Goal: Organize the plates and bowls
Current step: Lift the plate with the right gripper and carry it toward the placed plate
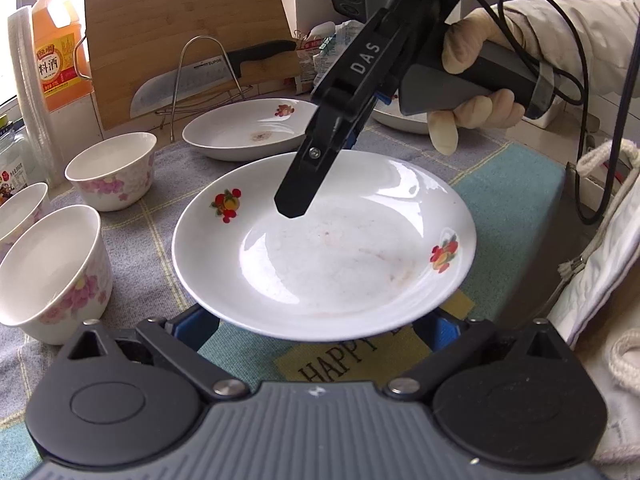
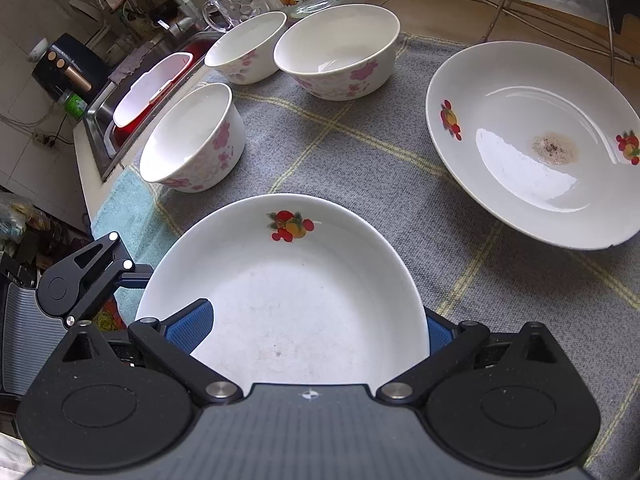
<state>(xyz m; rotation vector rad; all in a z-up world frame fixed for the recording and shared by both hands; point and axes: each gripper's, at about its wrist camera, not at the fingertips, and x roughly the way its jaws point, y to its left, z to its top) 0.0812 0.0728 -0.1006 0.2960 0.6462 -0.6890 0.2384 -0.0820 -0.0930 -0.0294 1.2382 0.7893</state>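
Step in hand: gripping the near plate [image 1: 324, 248] on the tabletop mat [image 2: 360, 152]. Right gripper [image 2: 316, 328] jaws straddle its rim, not visibly clamped; left gripper [image 1: 320, 326] jaws stand wide beneath its edge. Next: close, lift, stack onto the far plate [image 2: 532, 144].

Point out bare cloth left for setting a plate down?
Best patch: grey cloth between the three bowls, the held plate and the stained plate. Crowded along the bowls by the sink and under the knife rack.
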